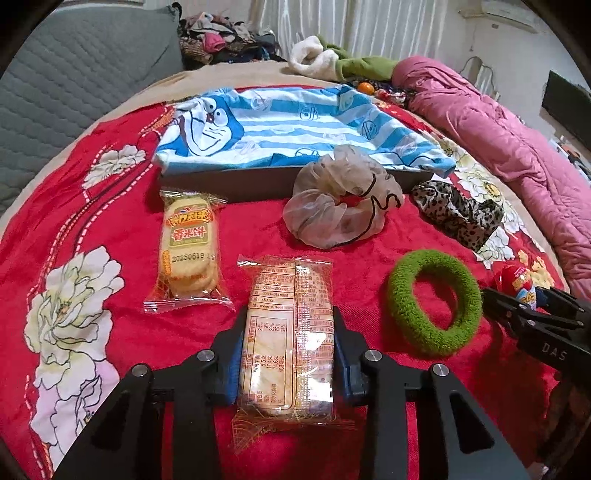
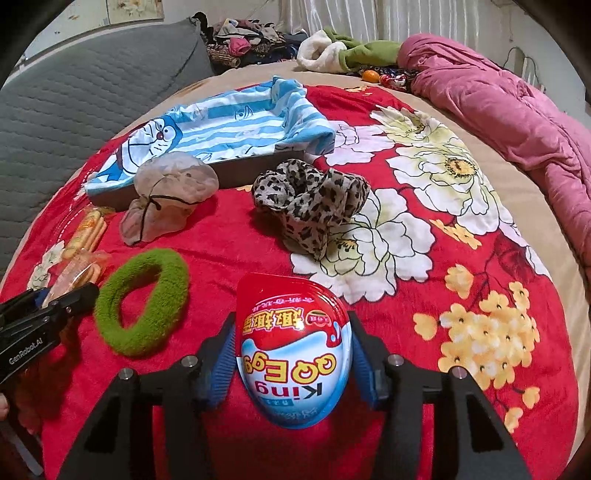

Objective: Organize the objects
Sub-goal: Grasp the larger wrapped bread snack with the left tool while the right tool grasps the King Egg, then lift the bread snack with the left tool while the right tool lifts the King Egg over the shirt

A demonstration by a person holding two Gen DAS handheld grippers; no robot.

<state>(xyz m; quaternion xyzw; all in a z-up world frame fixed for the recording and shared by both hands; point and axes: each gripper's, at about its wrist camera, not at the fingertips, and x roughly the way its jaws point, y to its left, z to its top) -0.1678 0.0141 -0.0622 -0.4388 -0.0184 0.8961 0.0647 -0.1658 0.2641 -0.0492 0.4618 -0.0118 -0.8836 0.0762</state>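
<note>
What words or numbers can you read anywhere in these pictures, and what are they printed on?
"20250619": front-up rice cracker pack.
"www.kllfood.com": back-up cracker pack; its nutrition table is too small.
"King" and "QQ Egg", upside down: toy egg.
"DAS": right claw.
"GenRobot.AI": left claw.

Both fisheye views are showing even, soft indoor light, moderately bright, no hard shadows. Daylight is coming through the curtain (image 1: 399,26) at the top centre, slightly blowing it out. Glare is bouncing off the snack wrapper (image 1: 286,332) at lower centre of the left view and off the egg package (image 2: 293,350) in the right view. Edges are bending strongly, corners are vignetting to black. Centre is staying sharp; far background is going soft and noisy.
</note>
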